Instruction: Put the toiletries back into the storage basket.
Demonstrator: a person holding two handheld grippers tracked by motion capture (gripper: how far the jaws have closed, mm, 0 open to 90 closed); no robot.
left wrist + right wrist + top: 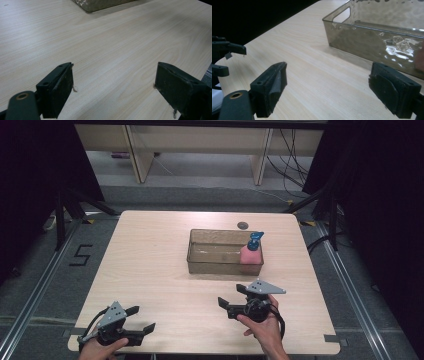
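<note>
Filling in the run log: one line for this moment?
left gripper: open, empty | right gripper: open, empty | pink bottle: upright in clear bin

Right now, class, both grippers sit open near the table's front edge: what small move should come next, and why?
Probably move the right gripper forward toward the pink bottle standing in the clear bin. Its jaws are open and empty, and it lies nearer the bottle than the left gripper.
</note>
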